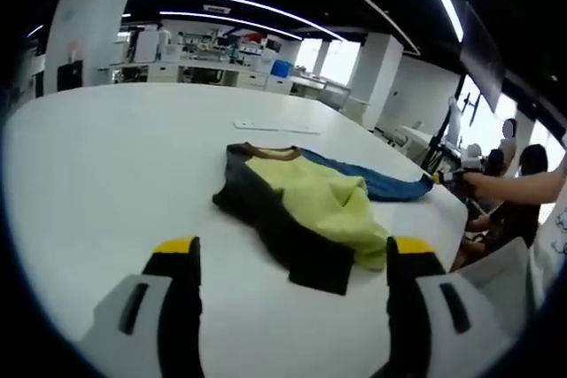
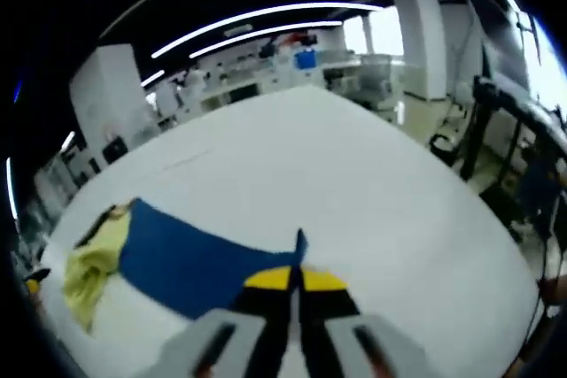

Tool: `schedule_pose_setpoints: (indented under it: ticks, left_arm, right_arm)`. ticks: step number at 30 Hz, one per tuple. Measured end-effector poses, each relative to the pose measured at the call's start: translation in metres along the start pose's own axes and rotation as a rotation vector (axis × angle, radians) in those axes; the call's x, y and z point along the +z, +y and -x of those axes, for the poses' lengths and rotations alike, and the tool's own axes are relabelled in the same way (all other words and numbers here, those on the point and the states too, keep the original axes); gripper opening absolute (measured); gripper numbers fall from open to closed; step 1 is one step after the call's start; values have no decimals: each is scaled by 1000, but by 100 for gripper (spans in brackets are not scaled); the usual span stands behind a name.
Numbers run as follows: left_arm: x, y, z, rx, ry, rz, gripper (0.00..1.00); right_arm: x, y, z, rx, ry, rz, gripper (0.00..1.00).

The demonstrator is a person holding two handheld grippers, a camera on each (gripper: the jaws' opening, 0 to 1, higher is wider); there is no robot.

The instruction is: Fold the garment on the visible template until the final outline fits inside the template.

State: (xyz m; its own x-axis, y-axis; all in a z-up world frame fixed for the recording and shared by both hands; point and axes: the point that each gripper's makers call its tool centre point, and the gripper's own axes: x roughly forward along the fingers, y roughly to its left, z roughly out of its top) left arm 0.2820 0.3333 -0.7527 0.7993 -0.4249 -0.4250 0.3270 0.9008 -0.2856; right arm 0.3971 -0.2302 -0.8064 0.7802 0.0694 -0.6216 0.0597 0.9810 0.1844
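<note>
Garment [image 1: 301,210] is lying crumpled on the white tabletop [image 1: 106,157].
Left tool [image 1: 292,263] is hovering wide open; right tool [image 2: 295,279] is pinching the blue fabric edge [image 2: 299,243].

Bare white table [image 1: 106,165] ahead and to the left of the left gripper [image 1: 292,263], jaws spread, free to pass. Straight ahead, close, the bunched garment [image 1: 301,201] in the way. Beyond the right gripper [image 2: 295,282], pinched on blue cloth, open tabletop [image 2: 354,174] up to distant desks [image 2: 292,64].
</note>
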Motion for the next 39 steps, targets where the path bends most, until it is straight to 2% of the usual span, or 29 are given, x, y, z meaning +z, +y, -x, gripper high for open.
schedule_pose_setpoints:
  ticks: [5,9,11,16,18,21,28,31,39]
  left_arm:
    - [-3,2,-2,9,8,14,84]
    - [-3,3,-3,18,7,27,84]
    - [-1,4,-6,24,5,31,84]
    - [-1,5,-9,28,4,43,84]
    - [-2,6,-10,29,7,48,84]
    - [-5,6,-10,32,13,51,84]
    - [-8,5,-11,34,21,57,84]
    - [-9,4,-11,32,22,59,84]
    - [-10,3,-12,26,21,61,84]
  right_arm:
    - [13,-2,-10,-11,0,2,0]
    - [25,-4,-23,-14,12,39,0]
    - [38,-8,-31,-12,1,39,0]
    - [43,-11,-40,-20,10,62,0]
    - [47,-14,-50,-21,19,69,0]
    - [42,-20,-55,-25,47,84,0]
    - [21,-25,-42,-48,91,70,0]
    - [12,-26,-43,-52,104,71,0]
    - [6,-25,-41,-44,109,58,0]
